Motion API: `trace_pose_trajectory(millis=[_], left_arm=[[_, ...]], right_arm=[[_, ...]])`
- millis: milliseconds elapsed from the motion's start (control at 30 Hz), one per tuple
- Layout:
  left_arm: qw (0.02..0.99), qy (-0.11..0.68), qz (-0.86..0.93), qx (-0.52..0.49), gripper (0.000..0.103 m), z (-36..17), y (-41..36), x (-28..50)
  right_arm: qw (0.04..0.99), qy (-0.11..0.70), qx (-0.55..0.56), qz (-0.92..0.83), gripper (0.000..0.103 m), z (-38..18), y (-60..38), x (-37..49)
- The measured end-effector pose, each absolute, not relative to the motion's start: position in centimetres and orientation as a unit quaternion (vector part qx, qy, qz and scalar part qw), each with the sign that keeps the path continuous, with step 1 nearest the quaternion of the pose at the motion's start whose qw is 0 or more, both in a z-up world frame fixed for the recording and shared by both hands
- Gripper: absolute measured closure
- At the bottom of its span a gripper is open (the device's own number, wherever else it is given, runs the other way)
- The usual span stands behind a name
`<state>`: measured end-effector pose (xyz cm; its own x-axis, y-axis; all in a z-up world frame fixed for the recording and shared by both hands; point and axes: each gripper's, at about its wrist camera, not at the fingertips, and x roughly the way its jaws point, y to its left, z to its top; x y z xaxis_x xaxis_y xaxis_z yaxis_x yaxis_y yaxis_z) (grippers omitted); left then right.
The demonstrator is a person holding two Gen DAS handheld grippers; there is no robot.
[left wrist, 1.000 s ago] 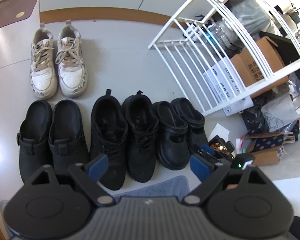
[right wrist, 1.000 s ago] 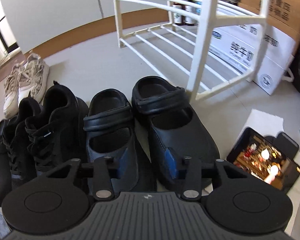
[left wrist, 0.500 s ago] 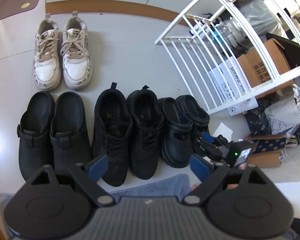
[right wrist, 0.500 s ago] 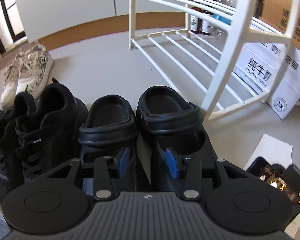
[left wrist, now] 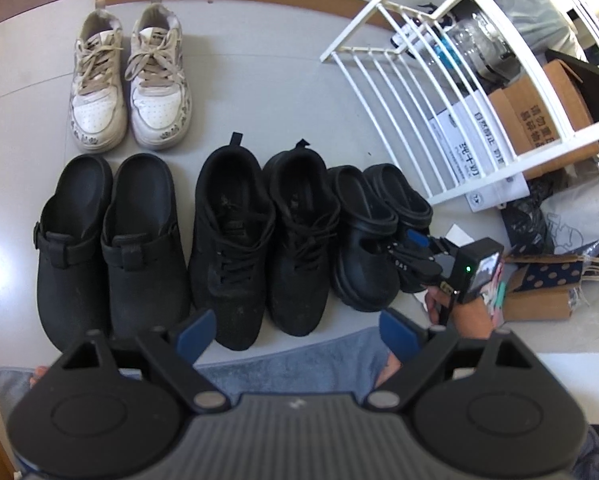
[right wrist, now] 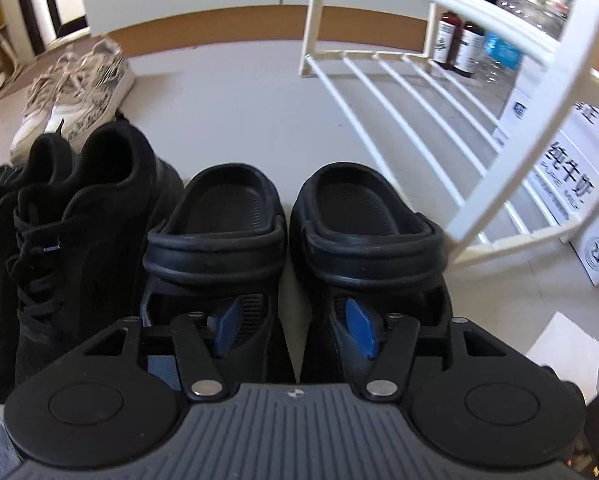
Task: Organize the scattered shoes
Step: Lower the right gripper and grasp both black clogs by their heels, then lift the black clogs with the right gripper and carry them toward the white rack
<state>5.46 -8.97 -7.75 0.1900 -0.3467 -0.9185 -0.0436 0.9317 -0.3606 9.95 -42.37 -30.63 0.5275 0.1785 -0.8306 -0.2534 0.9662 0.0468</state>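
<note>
The right gripper (right wrist: pixel 293 330) points steeply down over the pair of black rubber strap clogs (right wrist: pixel 291 248). Its jaws have just been opening, and one blue pad now sits inside each clog; whether the pads press on the walls between them I cannot tell. Earlier the pads stood closer together. The left gripper (left wrist: pixel 297 332) hangs wide open and empty above the grey-blue mat (left wrist: pixel 283 364). Beyond it stand black lace-up sneakers (left wrist: pixel 263 236), black buckle clogs (left wrist: pixel 107 240) and, farthest, white sneakers (left wrist: pixel 129 80).
</note>
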Motion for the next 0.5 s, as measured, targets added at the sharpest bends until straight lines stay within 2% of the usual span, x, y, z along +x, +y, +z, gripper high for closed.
trace_pose_trajectory(millis=[167, 333, 500], left_arm=[[0.753, 0.632, -0.104, -0.153, 0.012, -7.9, -9.2, 5.5], [0.753, 0.629, -0.111, -0.159, 0.012, -7.6, -9.4, 6.0], [0.766, 0.611, -0.114, -0.160, 0.012, -6.3, -9.7, 6.1]], right_arm=[[0.866, 0.482, -0.026, 0.129, 0.053, -31.3, -42.9, 11.1], [0.865, 0.488, -0.007, 0.120, 0.074, -31.9, -42.8, 11.3], [0.866, 0.490, 0.004, 0.102, 0.076, -31.6, -42.4, 11.2]])
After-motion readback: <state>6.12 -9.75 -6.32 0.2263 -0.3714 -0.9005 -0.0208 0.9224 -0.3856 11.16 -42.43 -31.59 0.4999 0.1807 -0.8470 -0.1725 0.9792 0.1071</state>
